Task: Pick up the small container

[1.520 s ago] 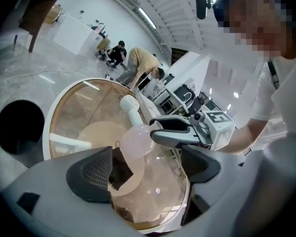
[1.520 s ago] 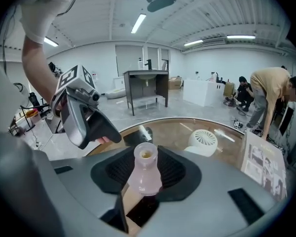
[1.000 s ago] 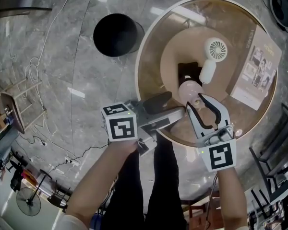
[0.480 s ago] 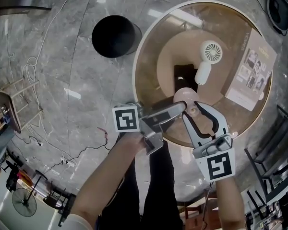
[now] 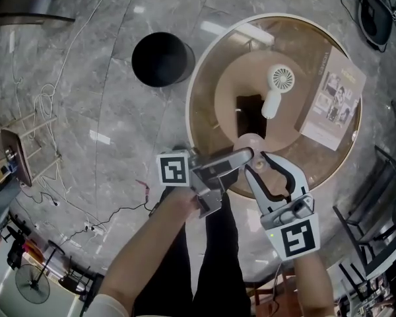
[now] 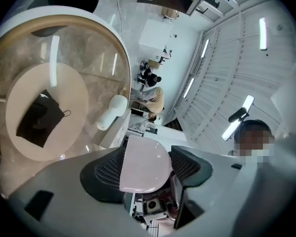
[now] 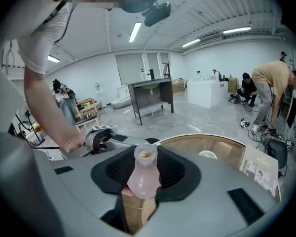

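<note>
The right gripper [image 5: 256, 162] clamps the small pink bottle [image 7: 144, 177] above the glass table's [image 5: 189, 107] near edge — pickup looks done. The left gripper [image 5: 245, 154], jaws just closing, pinches what seems its pink cap [image 6: 144, 164] — next, hold both steady.

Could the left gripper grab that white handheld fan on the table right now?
Probably not yet. The left gripper has just been closing its jaws on a pink lid, so it is full. The fan lies uncovered on the table, so the way looks free otherwise.
</note>
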The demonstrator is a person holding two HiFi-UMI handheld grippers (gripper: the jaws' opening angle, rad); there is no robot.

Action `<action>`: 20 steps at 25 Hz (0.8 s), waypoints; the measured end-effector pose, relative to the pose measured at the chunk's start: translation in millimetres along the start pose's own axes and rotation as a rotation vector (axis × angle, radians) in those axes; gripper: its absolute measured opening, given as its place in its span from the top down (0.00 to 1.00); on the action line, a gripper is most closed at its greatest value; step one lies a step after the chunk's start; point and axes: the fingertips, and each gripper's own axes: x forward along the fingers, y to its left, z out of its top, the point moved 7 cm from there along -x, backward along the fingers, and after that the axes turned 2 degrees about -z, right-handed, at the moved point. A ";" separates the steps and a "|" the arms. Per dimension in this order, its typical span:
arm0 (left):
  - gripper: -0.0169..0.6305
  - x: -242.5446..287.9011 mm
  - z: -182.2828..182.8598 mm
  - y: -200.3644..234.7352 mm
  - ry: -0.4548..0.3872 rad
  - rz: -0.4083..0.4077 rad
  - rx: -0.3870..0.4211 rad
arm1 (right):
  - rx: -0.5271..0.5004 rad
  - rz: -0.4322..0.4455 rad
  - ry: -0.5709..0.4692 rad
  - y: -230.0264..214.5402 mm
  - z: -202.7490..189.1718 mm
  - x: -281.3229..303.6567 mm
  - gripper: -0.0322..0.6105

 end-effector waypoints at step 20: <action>0.53 -11.9 -63.9 -263.3 0.143 -0.152 -0.019 | -0.147 -0.060 -0.066 117.7 223.2 -119.9 0.72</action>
